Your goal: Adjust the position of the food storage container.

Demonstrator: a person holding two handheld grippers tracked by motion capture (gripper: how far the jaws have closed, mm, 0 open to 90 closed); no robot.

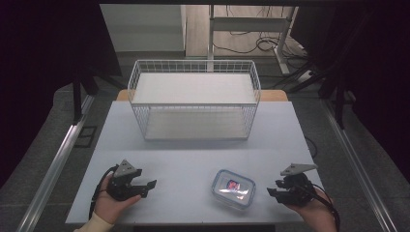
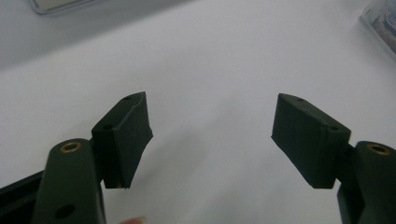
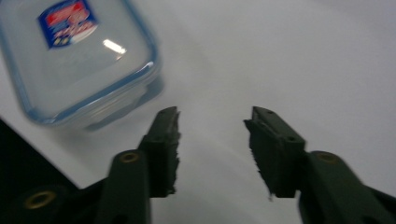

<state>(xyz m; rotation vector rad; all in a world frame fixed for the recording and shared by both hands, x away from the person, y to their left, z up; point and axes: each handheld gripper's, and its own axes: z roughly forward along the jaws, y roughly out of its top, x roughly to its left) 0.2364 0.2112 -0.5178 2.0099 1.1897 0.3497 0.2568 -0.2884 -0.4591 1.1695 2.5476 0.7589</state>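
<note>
Both tongs are held low over the table (image 1: 193,150) — left tongs (image 1: 149,188) and right tongs (image 1: 273,192) gaping wide, empty, flanking the lidded container (image 1: 233,188).

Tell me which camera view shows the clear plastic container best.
The right gripper view: the clear plastic container with the blue-rimmed lid sits close, its red-and-blue label plain. The high view shows it whole but small, on the white table. The left gripper view catches one corner.
</note>
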